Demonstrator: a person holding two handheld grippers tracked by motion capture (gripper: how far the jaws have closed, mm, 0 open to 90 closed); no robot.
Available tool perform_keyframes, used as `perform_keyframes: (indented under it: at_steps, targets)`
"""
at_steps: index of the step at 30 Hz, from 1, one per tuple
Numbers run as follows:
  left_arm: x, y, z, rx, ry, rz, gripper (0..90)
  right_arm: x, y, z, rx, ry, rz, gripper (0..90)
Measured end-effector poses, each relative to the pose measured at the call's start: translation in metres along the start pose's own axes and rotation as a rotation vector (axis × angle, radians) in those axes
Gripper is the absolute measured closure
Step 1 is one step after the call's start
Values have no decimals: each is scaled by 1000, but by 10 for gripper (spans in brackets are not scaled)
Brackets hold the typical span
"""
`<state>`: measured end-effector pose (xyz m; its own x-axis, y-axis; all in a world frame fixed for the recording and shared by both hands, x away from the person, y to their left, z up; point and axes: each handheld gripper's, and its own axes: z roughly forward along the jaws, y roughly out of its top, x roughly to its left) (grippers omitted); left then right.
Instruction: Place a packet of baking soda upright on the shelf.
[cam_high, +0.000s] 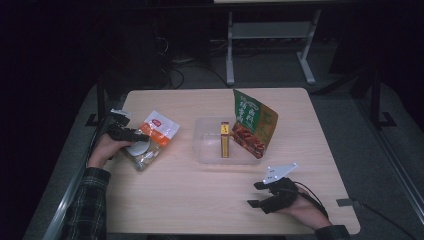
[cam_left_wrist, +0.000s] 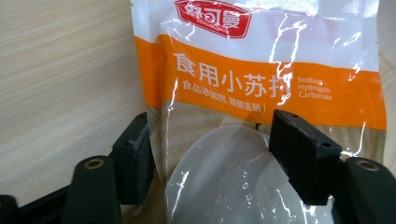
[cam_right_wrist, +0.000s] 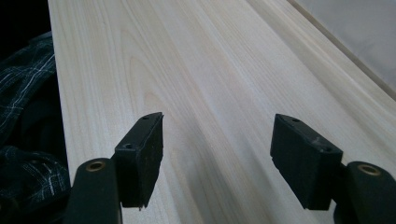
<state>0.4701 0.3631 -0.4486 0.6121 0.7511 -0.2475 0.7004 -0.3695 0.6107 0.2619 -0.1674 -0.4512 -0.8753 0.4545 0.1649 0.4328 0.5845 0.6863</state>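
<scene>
Pick-up step in hand, judging from the layout – closing in on the orange-and-white pouch (cam_high: 151, 137), flat on the table (cam_high: 200, 205) just left of the clear bin (cam_high: 200, 152). Left gripper (cam_high: 126, 134) down at the pouch's end farthest from the bin, jaws spread to either side of it; seen from the left gripper view, left gripper (cam_left_wrist: 215, 135) straddling the clear lower part of the pouch (cam_left_wrist: 261, 88), one pad touching its edge, the other lying over the film, no crease or squeeze visible, so not yet pinching. Right gripper (cam_high: 255, 194) resting on the table near the bin's front right corner, well apart from the pouch, fingers spread on nothing but bare wood, as the right gripper view (cam_right_wrist: 217, 144) confirms. Already inside the bin: a yellow box (cam_high: 225, 140) on end and a green snack bag (cam_high: 254, 124) leaning at its right side. Next, probably: close firmly on the pouch, lift clear of the table, carry right to the bin's free left part – slippery film and loose powder, so a grip well in from the edge.
</scene>
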Motion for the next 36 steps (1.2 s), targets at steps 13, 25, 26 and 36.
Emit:
perform_keyframes:
  at_steps: [13, 25, 26, 36]
  targets:
    - [-5, -1, 1, 32, 7, 26, 700, 1, 0, -1, -1, -6, -4, 354]
    - [-15, -4, -21, -16, 20, 20, 888, -2, 1, 1, -4, 1, -2, 354]
    - [-16, -4, -22, -21, 23, 15, 889, -2, 1, 1, -6, 2, 3, 354]
    - [-40, -5, -44, -72, 10, 33, 894, -5, 3, -1, -53, 11, 42, 411]
